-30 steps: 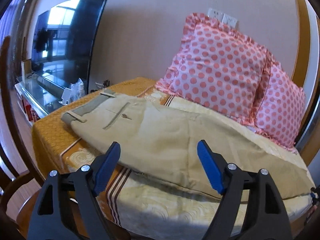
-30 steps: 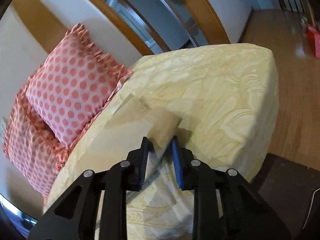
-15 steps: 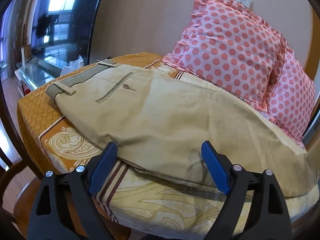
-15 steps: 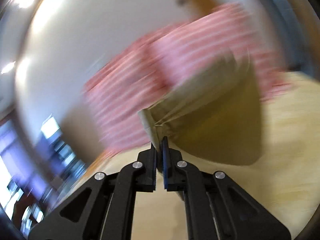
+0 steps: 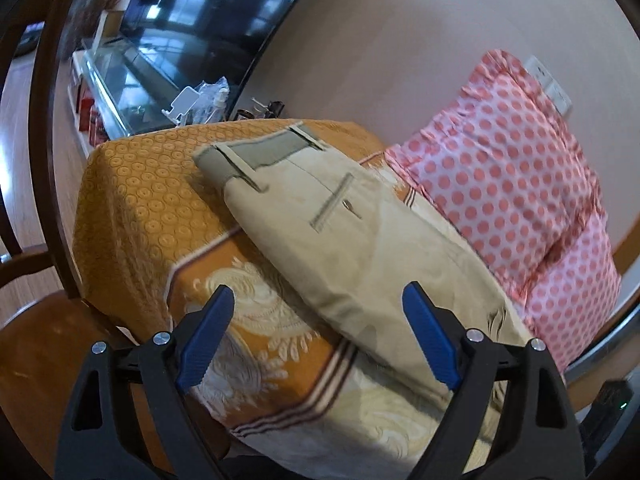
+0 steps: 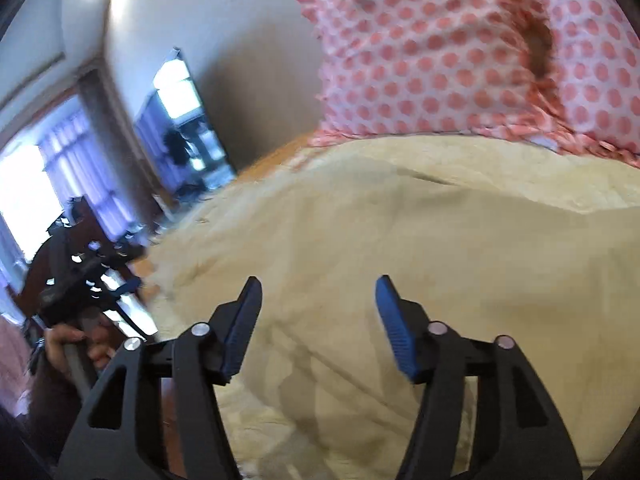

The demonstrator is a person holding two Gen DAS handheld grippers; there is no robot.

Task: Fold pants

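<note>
Left hand-held gripper (image 5: 318, 334) is spread wide with nothing between its blue pads, hanging just off the near edge of the bed (image 5: 132, 208), lined up with the lower part of the pants (image 5: 360, 240). Right hand-held gripper (image 6: 318, 322) is also gaping wide and empty, hovering right over the tan fabric; whether the pads actually touch the cloth, can't tell from this angle.

So the pants: light khaki/beige, lying flat along the bed, seemingly doubled leg over leg. Waistband end sits toward the orange-patterned corner of the bedspread, and you can see a grayish inner waistband, a couple of belt loops, and a welt back pocket with a little button. From there the legs run back toward the end of the bed nearer the camera's right side, alongside the pillows. Fabric looks mostly smooth up top with some soft wrinkles and a slightly rumpled edge lower down. In the right wrist view the cloth fills most of the frame, with a long shallow crease across it and some folds near the gripper.

Two pink polka-dot pillows (image 5: 516, 184) with ruffled edges lean against the wall, right beside the far edge of the pants. A big dark TV (image 5: 208, 12) sits past the waistband end of the bed. The right wrist view is somewhat blurry, but the person's hand holding the other gripper shows at the left edge.
</note>
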